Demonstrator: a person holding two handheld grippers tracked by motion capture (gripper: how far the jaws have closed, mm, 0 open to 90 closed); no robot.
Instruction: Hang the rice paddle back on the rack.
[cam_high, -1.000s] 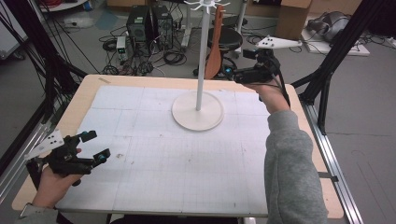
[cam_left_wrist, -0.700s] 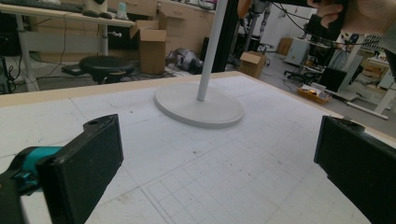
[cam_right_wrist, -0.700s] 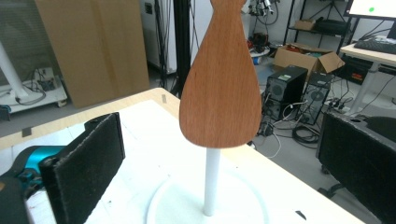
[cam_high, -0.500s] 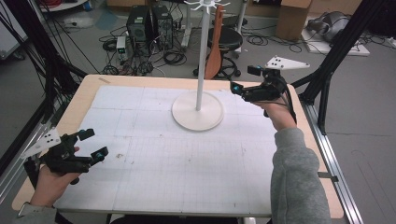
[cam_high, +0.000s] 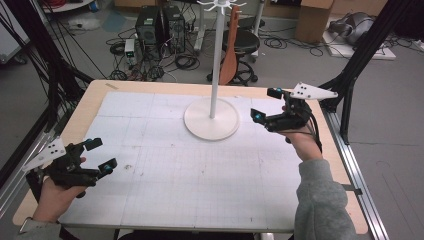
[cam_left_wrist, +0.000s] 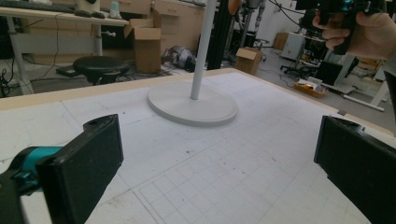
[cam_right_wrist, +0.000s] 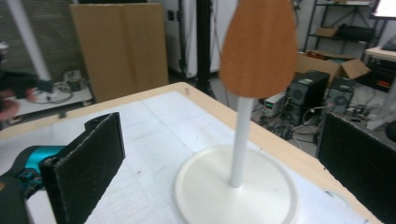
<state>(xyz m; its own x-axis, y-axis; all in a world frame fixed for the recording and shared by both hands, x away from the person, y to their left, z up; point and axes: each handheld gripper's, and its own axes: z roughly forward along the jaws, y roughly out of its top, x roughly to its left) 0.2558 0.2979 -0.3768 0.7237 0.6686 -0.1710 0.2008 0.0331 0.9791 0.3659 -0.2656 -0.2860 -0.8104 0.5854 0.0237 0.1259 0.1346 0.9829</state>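
A white stand (cam_high: 211, 119) with a round base and a tall pole rises at the back middle of the table. From its top hooks hangs a brown wooden spatula (cam_high: 231, 47), which the right gripper view shows close up (cam_right_wrist: 259, 46) above the base (cam_right_wrist: 236, 191). My right gripper (cam_high: 265, 104) is held above the table just right of the base, open and empty, and faces the pole. My left gripper (cam_high: 101, 155) rests low near the front left edge, open, with nothing between its pads (cam_left_wrist: 79, 163). The stand (cam_left_wrist: 194, 102) is far ahead of it.
A white gridded mat (cam_high: 200, 175) covers the wooden tabletop. Black frame posts (cam_high: 350, 85) stand at the table's sides. Behind the table the floor holds computers (cam_high: 157, 27), cables, a stool (cam_high: 250, 37) and cardboard boxes.
My right gripper has drawn back from beside the hanging spatula toward the near side and lower, staying open. The left gripper has barely shifted.
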